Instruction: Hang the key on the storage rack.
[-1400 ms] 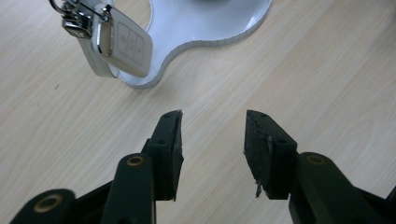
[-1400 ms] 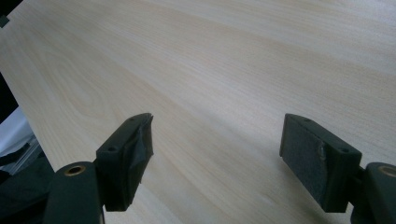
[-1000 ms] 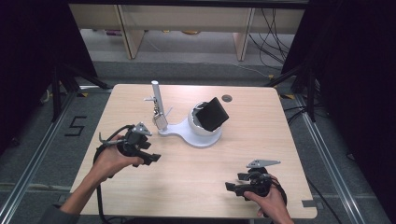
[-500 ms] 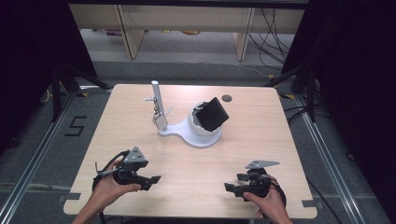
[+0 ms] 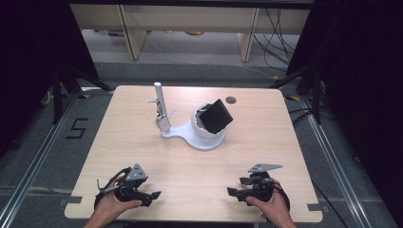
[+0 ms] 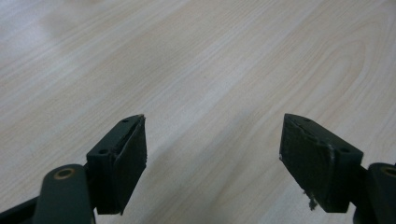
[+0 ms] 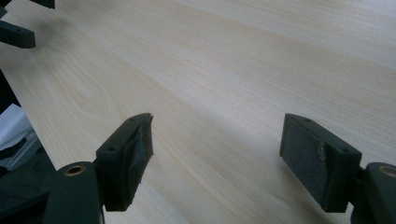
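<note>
Stand: white stand [image 5: 197, 135] with black pad [image 5: 215, 115], mid-counter [image 5: 119, 142], well apart from you | handling: likely rigid, top-heavy; grip its upright post [image 5: 159, 102] | left tongs [image 5: 148, 197] wide, empty | right tongs [image 5: 234, 191] wide, empty

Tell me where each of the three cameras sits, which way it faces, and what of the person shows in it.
High view: above the near edge, facing forward and down on the table with its white stand; both hands, left gripper, right gripper.
Left gripper view: on the left gripper, looking along open jaws at bare wood.
Right gripper view: on the right gripper, jaws open, aimed across the table at the other gripper's jaw tips.
Shared: both gripper views show the same tabletop.
</note>
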`<action>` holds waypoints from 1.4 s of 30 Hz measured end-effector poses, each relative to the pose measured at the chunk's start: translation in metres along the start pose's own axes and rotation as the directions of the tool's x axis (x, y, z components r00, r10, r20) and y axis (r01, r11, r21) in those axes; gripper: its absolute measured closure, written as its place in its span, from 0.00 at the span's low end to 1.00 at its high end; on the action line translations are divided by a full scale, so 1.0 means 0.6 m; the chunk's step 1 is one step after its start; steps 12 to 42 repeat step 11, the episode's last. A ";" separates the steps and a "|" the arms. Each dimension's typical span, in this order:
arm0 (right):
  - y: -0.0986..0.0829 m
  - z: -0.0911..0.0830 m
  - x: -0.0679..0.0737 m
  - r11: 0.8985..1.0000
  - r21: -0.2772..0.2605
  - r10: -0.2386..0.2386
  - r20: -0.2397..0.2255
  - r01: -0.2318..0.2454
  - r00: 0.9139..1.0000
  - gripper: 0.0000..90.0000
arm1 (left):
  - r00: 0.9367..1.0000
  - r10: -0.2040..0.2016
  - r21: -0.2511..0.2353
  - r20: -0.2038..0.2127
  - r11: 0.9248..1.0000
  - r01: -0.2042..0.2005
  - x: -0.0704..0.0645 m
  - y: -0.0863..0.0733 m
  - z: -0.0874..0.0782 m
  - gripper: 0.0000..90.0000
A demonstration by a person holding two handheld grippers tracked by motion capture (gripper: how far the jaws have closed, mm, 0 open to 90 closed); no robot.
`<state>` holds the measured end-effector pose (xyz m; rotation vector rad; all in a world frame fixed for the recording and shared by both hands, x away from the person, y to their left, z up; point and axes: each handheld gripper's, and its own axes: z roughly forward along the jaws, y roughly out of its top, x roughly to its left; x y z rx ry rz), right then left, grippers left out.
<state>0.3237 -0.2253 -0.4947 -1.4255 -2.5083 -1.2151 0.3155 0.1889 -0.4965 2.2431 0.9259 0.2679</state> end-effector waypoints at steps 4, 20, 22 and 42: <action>0.000 0.000 0.000 1.000 -0.004 -0.003 0.000 0.003 1.000 0.29 | 1.000 -0.009 -0.001 -0.002 1.000 0.009 0.002 -0.005 -0.004 0.25; 0.001 0.000 0.000 1.000 -0.004 -0.016 -0.004 0.016 1.000 0.29 | 1.000 -0.014 -0.003 -0.001 1.000 0.014 0.004 -0.012 -0.004 0.24; 0.001 0.000 0.000 1.000 -0.004 -0.016 -0.004 0.016 1.000 0.29 | 1.000 -0.014 -0.003 -0.001 1.000 0.014 0.004 -0.012 -0.004 0.24; 0.001 0.000 0.000 1.000 -0.004 -0.016 -0.004 0.016 1.000 0.29 | 1.000 -0.014 -0.003 -0.001 1.000 0.014 0.004 -0.012 -0.004 0.24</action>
